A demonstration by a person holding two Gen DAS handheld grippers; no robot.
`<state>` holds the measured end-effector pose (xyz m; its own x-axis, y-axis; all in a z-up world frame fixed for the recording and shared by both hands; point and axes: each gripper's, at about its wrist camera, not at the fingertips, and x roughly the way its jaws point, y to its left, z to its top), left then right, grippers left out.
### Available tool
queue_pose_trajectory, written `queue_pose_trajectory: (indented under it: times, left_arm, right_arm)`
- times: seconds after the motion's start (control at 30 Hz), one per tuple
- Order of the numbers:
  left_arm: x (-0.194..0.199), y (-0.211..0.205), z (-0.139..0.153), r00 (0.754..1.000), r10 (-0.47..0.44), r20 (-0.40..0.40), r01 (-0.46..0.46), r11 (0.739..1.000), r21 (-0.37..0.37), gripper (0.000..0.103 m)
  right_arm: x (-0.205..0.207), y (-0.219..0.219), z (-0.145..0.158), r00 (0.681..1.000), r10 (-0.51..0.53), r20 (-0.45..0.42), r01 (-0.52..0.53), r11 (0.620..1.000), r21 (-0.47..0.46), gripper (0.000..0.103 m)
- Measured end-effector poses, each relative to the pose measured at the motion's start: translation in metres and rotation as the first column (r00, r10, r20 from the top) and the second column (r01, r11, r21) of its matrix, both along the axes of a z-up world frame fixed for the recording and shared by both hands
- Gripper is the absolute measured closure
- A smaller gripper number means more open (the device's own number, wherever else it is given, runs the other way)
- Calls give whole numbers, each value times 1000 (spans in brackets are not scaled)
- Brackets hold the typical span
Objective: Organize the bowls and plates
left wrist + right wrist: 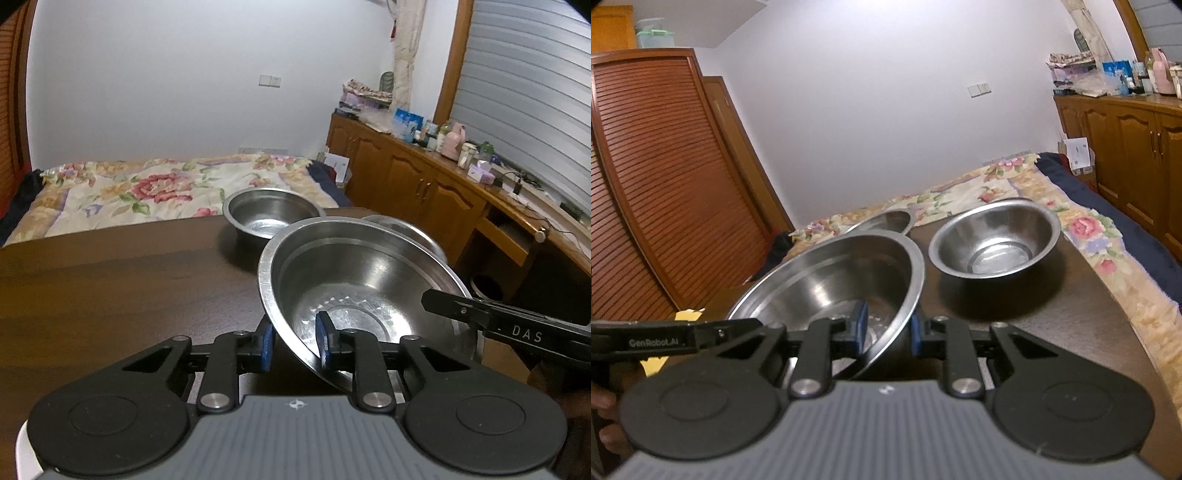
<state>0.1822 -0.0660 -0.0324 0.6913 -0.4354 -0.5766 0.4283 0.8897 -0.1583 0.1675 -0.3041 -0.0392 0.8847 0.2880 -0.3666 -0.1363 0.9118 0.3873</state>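
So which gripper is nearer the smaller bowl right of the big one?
Right. The right gripper sits beside the smaller bowl; the left gripper is across the big bowl, farther away.

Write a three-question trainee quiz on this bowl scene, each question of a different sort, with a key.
1. True or false: the left gripper and the right gripper grip the rim of the same large steel bowl.
2. Multiple choice: the smaller steel bowl is A) nested inside the large one, B) standing upright on the dark wooden table by itself, C) upside down.
3. Fill in: beyond the table's far edge lies a bed with a ____-patterned cover.

Key: 1 true; 2 B; 3 floral.
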Motion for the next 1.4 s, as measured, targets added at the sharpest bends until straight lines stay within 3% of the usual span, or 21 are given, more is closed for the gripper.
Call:
queue_pose_trajectory:
  times: [0.3,0.57,1.4]
  left_arm:
    - [-33,8,3,1000,-16,16,16,1000,-18,77]
    - [-56,19,-17,1000,-3,-24,3,1000,-29,77]
    - [-80,29,-28,998,-36,-46,35,999,-4,76]
  right_arm:
    - [-26,3,5,1000,9,15,-9,1000,-11,78]
    - [-38,9,-8,999,43,-23,-44,998,-39,78]
    - [-63,18,-22,997,60,-52,-61,998,-23,78]
